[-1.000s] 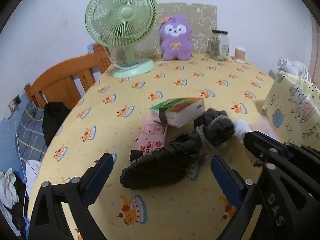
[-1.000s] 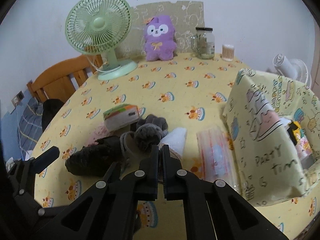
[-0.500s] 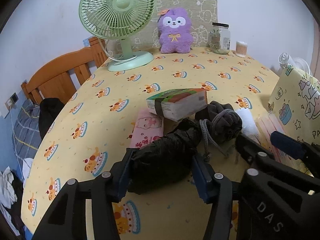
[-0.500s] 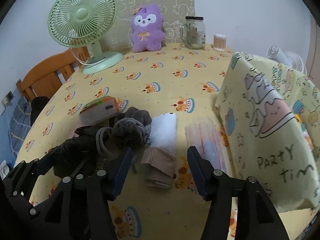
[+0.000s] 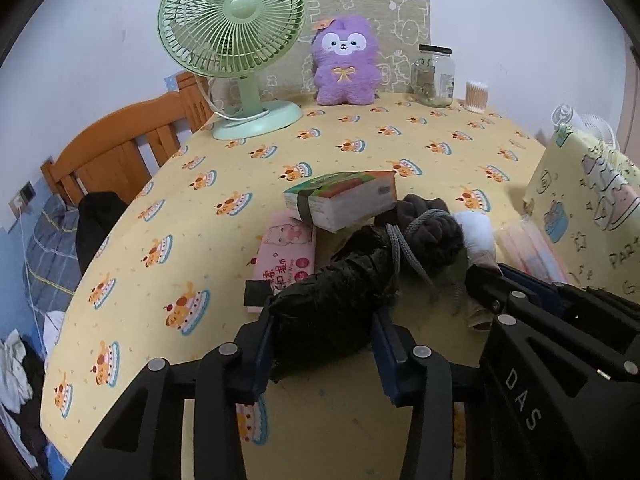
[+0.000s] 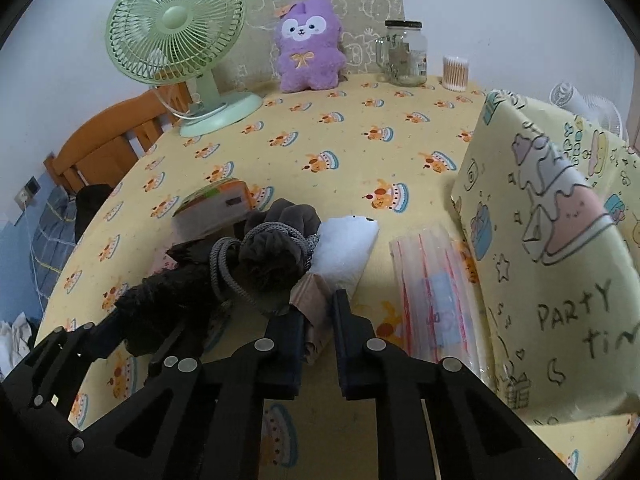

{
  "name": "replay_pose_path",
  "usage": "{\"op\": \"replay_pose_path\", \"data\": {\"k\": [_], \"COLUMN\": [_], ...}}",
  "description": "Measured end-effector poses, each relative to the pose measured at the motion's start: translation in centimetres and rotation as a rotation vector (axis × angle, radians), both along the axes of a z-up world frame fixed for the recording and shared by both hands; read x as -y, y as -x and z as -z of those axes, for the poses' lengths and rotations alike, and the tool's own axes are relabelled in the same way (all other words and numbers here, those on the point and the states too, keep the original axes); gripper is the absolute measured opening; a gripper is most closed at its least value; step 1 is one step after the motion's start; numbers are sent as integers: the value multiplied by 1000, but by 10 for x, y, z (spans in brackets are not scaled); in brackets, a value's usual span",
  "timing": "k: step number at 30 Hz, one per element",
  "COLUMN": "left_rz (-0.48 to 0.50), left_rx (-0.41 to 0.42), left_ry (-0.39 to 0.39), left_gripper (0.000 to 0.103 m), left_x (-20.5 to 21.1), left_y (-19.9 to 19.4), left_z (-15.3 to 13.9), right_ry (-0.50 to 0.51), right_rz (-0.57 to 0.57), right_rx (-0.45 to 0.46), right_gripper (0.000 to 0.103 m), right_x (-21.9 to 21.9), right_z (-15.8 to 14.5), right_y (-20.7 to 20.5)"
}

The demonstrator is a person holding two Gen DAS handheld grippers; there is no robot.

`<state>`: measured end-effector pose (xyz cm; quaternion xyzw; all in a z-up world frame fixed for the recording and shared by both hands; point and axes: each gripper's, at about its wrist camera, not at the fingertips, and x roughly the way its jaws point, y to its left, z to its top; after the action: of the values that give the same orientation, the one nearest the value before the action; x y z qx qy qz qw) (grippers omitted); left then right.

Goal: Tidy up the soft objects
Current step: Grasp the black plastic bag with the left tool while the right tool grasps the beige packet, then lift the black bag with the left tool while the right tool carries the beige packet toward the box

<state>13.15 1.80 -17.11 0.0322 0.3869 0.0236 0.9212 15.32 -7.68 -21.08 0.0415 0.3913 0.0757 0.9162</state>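
A black crinkled bundle (image 5: 332,312) lies at the near middle of the table, tied by grey cord to a dark grey pouch (image 5: 432,236). My left gripper (image 5: 320,344) is shut on the black bundle. A white and tan sock (image 6: 344,256) lies right of the pouch. My right gripper (image 6: 318,332) is shut on its tan end (image 6: 316,308). The black bundle also shows in the right wrist view (image 6: 168,304). A pink tissue pack (image 5: 286,252) and a green-topped tissue pack (image 5: 344,200) lie behind the bundle.
A yellow paper bag (image 6: 552,248) stands at the right, with a clear packet of masks (image 6: 436,284) beside it. A green fan (image 5: 236,40), purple plush (image 5: 346,66), glass jar (image 5: 434,76) and cotton swabs (image 5: 476,96) stand along the far edge. A wooden chair (image 5: 120,156) is at the left.
My left gripper moved forward and closed on the black bundle. My right gripper opened, moved forward and closed on the tan end of the sock.
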Motion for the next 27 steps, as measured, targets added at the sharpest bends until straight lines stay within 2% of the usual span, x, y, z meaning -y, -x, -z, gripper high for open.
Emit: {"op": "replay_pose_path", "data": {"k": [8,27], "left_rz": [0,-2], "left_rx": [17,112], "left_ry": [36,39], "left_gripper": [40,40], "left_x": [0,5], "left_y": [12,39], "left_z": [-14,-63], "right_ry": [4,-28], "right_rz": [-5,-35], "right_rx": [43,149], "right_gripper": [15,15], "right_x": [0,6], "right_z": [-14,-65], "right_y": [14,49]}}
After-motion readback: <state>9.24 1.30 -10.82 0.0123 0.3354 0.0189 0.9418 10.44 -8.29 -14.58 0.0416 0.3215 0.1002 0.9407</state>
